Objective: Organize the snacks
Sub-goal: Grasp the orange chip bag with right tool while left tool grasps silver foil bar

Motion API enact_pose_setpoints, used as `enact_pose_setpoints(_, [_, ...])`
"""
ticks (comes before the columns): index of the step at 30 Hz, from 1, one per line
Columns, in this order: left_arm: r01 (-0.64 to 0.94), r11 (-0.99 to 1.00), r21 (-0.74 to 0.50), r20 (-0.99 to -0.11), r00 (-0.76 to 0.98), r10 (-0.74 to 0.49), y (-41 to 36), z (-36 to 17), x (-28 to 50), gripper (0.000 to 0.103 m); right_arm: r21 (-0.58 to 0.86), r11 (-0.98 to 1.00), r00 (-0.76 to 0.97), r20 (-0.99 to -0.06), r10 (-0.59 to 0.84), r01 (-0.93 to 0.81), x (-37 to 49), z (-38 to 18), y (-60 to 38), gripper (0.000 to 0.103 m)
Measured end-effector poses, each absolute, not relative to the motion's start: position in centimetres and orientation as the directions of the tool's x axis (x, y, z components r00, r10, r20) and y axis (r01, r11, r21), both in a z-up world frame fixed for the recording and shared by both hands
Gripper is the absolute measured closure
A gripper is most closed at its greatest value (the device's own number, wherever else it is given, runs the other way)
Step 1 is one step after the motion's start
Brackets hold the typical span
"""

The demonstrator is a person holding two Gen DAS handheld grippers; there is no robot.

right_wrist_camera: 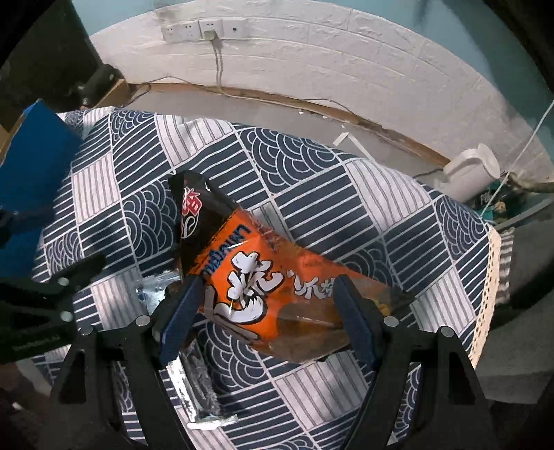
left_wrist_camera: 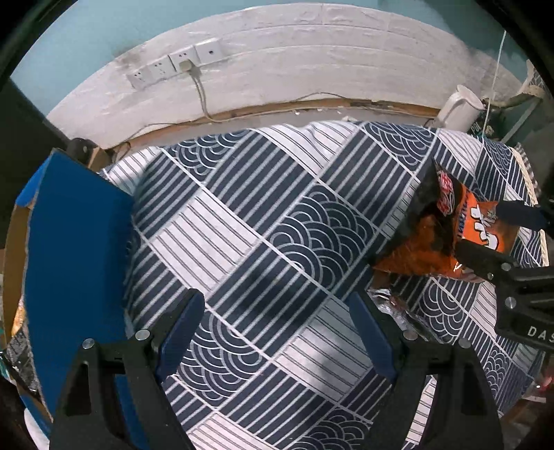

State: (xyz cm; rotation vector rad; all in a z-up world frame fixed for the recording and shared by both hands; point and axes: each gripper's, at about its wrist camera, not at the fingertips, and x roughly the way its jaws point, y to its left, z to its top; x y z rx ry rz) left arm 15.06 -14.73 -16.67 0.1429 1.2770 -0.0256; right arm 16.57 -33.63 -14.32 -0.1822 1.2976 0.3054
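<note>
An orange and black snack bag (right_wrist_camera: 263, 277) is caught across its width between the blue pads of my right gripper (right_wrist_camera: 266, 282), which is shut on it. In the left wrist view the bag (left_wrist_camera: 432, 235) stands tilted just above the patterned tablecloth (left_wrist_camera: 277, 207), with the right gripper (left_wrist_camera: 483, 228) clamped on its lower part. My left gripper (left_wrist_camera: 275, 299) hangs open over bare cloth with nothing between its fingers. A crumpled silver foil packet (right_wrist_camera: 194, 391) lies on the cloth beneath the bag.
A blue cardboard box (left_wrist_camera: 76, 242) stands at the table's left edge, also seen in the right wrist view (right_wrist_camera: 31, 166). A white kettle (right_wrist_camera: 467, 169) sits on the floor past the far right corner. White brick wall with sockets (right_wrist_camera: 204, 27) behind.
</note>
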Motion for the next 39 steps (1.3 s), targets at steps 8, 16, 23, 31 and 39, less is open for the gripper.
enact_pose_setpoints(8, [0.117, 0.99, 0.076, -0.962, 0.271, 0.042, -15.6, -17.1, 14.6, 0.016, -0.006, 0.932, 0.187, -0.98, 0.067, -0.363, 15.0, -14.1, -32.5, 0.026])
enact_pose_setpoints(16, [0.115, 0.992, 0.047, -0.972, 0.235, 0.019, -15.5, -17.8, 13.9, 0.016, 0.008, 0.962, 0.112, -0.993, 0.04, -0.272, 14.4, -13.0, -32.0, 0.026])
enact_pose_setpoints(23, [0.091, 0.996, -0.002, -0.977, 0.212, -0.021, -15.8, -18.0, 13.8, 0.016, -0.072, 0.92, 0.183, -0.983, 0.0, -0.386, 14.5, -12.9, -32.7, 0.026])
enact_pose_setpoints(31, [0.017, 0.999, 0.043, -0.974, 0.223, 0.038, -16.1, -18.9, 14.9, 0.016, -0.084, 0.885, 0.211, -0.977, 0.017, -0.458, 16.0, -14.4, -33.1, 0.026])
enact_pose_setpoints(39, [-0.008, 0.999, 0.04, -0.981, 0.191, 0.041, -16.7, -20.4, 16.0, 0.016, -0.134, 0.798, 0.203, -0.979, -0.015, -0.588, 16.4, -16.9, -31.1, 0.024])
